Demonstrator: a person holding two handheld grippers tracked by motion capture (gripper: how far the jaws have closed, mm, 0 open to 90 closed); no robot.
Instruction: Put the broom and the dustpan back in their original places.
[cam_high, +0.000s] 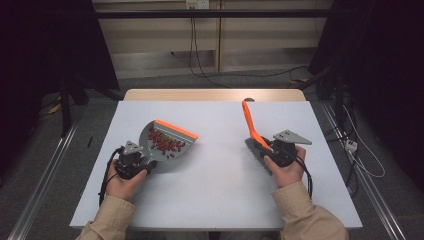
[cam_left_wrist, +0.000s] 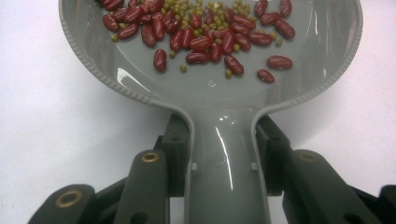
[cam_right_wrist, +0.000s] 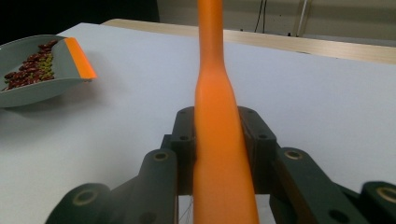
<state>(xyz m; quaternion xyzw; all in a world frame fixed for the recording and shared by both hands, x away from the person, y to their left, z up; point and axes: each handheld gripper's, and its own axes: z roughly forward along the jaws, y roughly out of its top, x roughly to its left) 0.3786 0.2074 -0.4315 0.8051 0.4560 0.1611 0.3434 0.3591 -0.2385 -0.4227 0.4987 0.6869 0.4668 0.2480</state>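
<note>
A grey dustpan (cam_high: 150, 131) with an orange lip lies on the white tabletop (cam_high: 215, 185) at the left, tilted slightly. It holds several red beans (cam_high: 165, 142) mixed with small green ones. My left gripper (cam_high: 137, 159) is shut on the dustpan's handle (cam_left_wrist: 224, 158), one pad on each side, with the beans (cam_left_wrist: 205, 42) spread across the dustpan (cam_left_wrist: 210, 95) ahead. At the right, my right gripper (cam_high: 272, 150) is shut on the orange handle (cam_high: 248, 120) of a brush whose dark bristles (cam_high: 255, 152) rest on the table. The handle (cam_right_wrist: 219, 116) rises between the pads of the right gripper (cam_right_wrist: 219, 126).
A wooden table edge (cam_high: 215, 95) runs behind the white top. Cables (cam_high: 200, 65) trail across the floor beyond it, and metal rails (cam_high: 45, 170) flank the table. In the right gripper view the dustpan (cam_right_wrist: 42, 88) sits far left.
</note>
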